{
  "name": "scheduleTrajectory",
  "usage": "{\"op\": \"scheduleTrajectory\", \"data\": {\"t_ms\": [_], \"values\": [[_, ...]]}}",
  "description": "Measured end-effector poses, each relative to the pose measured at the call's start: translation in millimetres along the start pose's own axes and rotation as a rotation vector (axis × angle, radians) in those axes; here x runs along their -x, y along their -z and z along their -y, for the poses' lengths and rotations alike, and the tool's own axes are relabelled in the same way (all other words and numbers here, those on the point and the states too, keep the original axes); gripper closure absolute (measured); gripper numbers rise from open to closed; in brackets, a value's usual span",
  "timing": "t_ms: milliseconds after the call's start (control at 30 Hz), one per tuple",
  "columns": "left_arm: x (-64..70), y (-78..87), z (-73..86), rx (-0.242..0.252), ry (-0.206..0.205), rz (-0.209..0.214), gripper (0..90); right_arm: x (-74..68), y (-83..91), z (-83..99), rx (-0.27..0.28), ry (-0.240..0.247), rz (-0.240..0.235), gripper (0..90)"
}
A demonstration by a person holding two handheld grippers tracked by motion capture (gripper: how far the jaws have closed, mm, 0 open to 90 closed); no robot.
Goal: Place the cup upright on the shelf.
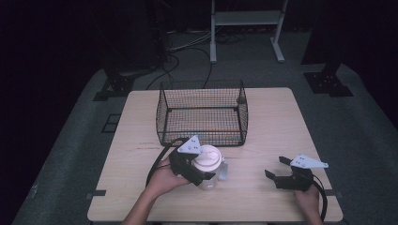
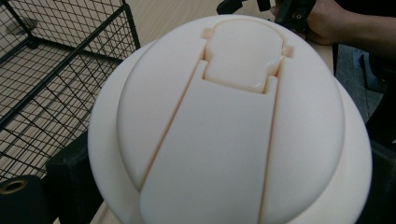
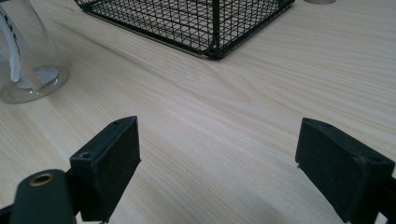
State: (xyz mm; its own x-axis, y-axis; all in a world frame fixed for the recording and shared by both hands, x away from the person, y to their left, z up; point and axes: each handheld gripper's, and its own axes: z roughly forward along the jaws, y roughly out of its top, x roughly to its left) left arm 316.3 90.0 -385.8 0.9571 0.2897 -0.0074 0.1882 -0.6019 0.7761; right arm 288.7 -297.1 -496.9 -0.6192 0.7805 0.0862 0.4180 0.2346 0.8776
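Cream domed lid (image 2: 233,121) with flip tab, smooth plastic, fills left gripper view | clear cup (image 1: 210,174) upright on wooden table (image 1: 263,122) before wire basket (image 1: 202,112), left gripper (image 1: 199,173) clamped on it | right gripper (image 1: 278,171) wide open, empty; its view shows cup's clear base.

The left gripper (image 1: 199,172) clasps a cream-lidded clear jar (image 1: 209,164) before the wire basket (image 1: 202,112); the right gripper (image 1: 277,168) lies open-jawed.
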Motion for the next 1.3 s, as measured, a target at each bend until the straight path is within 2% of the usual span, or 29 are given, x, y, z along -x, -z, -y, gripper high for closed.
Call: {"op": "scheduleTrajectory", "data": {"t_ms": [367, 600, 800, 1100, 1200, 1300], "values": [[2.1, -4.0, -10.4, -0.046, -0.01, 0.017, 5.0, 0.4, 0.1, -0.2, 0.004, -0.005, -0.001, 12.9], [1.2, -2.8, -19.9, -0.037, -0.015, 0.019, 5.0, 0.9, 0.3, -0.2, 0.009, -0.009, -0.003, 12.9], [-2.5, 3.8, -33.9, -0.02, -0.023, 0.02, 5.1, 1.2, 0.2, -0.1, 0.009, -0.01, -0.001, 12.9], [-5.3, 15.1, -53.4, -0.027, -0.049, 0.005, 5.1, 1.4, 0.2, -0.4, 0.009, -0.015, -0.004, 12.9], [-8.3, 19.4, -62.0, -0.035, -0.06, 0.002, 5.1, 1.6, 0.1, -0.4, 0.009, -0.015, -0.004, 12.9], [-15.0, 26.0, -72.0, -0.032, -0.055, 0.004, 5.1, 1.8, 0.1, -0.4, 0.011, -0.015, -0.003, 12.9]]}}
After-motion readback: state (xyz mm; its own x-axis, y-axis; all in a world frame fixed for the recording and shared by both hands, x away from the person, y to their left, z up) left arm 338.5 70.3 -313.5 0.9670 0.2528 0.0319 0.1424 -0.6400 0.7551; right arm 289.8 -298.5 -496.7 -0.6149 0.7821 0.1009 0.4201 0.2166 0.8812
